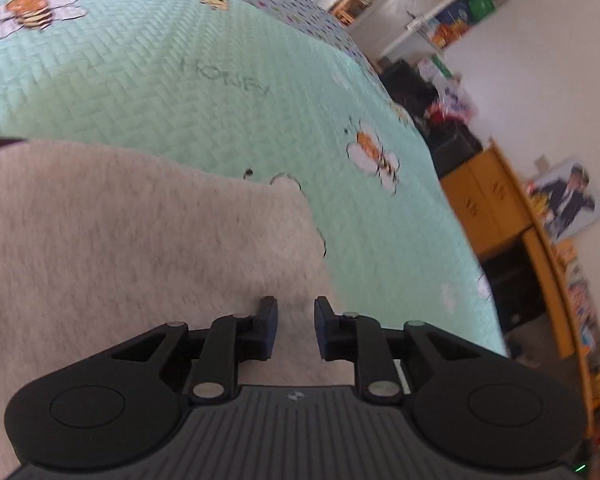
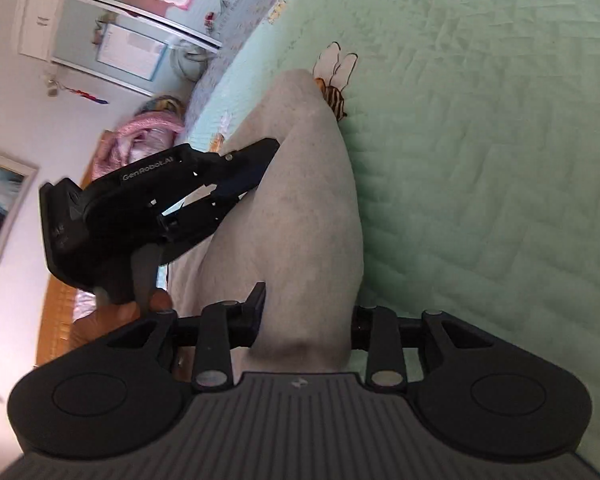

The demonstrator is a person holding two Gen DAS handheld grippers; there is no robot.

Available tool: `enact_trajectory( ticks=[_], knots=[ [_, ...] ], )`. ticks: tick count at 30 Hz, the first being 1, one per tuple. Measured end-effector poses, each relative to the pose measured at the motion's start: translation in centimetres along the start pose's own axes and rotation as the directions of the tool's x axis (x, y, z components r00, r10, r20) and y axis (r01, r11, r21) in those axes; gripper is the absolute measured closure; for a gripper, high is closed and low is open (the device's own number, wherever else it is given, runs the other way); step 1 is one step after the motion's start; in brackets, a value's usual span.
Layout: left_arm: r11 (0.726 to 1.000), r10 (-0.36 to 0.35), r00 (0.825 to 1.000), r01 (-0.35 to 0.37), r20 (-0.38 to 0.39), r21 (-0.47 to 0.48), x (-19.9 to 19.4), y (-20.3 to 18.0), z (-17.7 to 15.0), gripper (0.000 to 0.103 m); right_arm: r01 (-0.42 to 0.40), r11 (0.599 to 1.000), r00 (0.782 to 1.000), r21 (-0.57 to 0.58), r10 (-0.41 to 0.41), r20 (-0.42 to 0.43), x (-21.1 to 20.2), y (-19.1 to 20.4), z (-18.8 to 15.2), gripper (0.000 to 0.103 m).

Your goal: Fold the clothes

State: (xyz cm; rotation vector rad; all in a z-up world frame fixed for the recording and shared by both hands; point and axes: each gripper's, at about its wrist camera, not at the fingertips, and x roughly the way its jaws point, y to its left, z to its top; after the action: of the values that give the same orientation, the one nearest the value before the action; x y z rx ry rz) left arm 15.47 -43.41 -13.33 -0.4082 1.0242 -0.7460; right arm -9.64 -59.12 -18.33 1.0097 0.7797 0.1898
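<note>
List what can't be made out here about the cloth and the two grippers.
Right wrist view: the cloth covers one finger of the right gripper, so its grip is unclear.
Left wrist view: the cloth is blurred and cut off by the left edge; garment type unknown.
Right wrist view: the left gripper is side-on; contact with the cloth is unclear.

A grey garment is spread on the bee-printed quilt; the left gripper is held narrowly parted above it.

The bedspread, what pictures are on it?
Bees on mint-green quilting, best seen in the left wrist view.
</note>
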Motion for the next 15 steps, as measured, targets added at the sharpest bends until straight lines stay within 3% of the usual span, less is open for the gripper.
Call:
enact_trajectory(
  ticks=[2,4,5,8,11,13,15],
  knots=[
    [1.000,-0.002,1.000,0.002,0.018,0.005,-1.4,0.0,0.7,0.067,-0.004,1.000,1.000,-0.022,0.004,-0.005,0.2,0.0,0.0,0.048],
    [0.999,0.015,0.997,-0.018,0.070,0.046,-4.0,-0.7,1.3,0.056,0.003,0.999,1.000,-0.042,-0.003,0.001,0.0,-0.1,0.1,0.044],
    [0.999,-0.017,0.994,0.013,0.108,0.043,-5.8,-0.7,1.3,0.055,0.002,0.999,1.000,-0.043,-0.002,0.008,-0.2,-0.2,-0.1,0.043],
    [0.993,-0.103,0.960,0.114,0.262,-0.030,-11.9,0.2,1.3,0.042,0.003,1.000,0.999,-0.030,-0.002,0.054,-0.8,-0.3,0.1,0.041],
    [0.991,-0.072,0.926,0.110,0.370,-0.081,-17.2,1.2,-0.4,0.029,-0.018,0.999,0.993,0.039,0.013,0.119,-2.4,-0.9,0.5,0.040],
    [0.992,-0.029,0.927,0.072,0.375,-0.101,-19.1,1.7,-2.4,0.029,-0.030,0.999,0.983,0.021,0.026,0.180,-4.0,-0.3,0.5,0.038],
    [0.991,-0.017,0.938,0.061,0.346,-0.117,-19.6,2.3,-4.5,0.029,-0.073,0.996,0.974,-0.056,0.084,0.213,-5.2,1.7,0.2,0.038]
  ],
)
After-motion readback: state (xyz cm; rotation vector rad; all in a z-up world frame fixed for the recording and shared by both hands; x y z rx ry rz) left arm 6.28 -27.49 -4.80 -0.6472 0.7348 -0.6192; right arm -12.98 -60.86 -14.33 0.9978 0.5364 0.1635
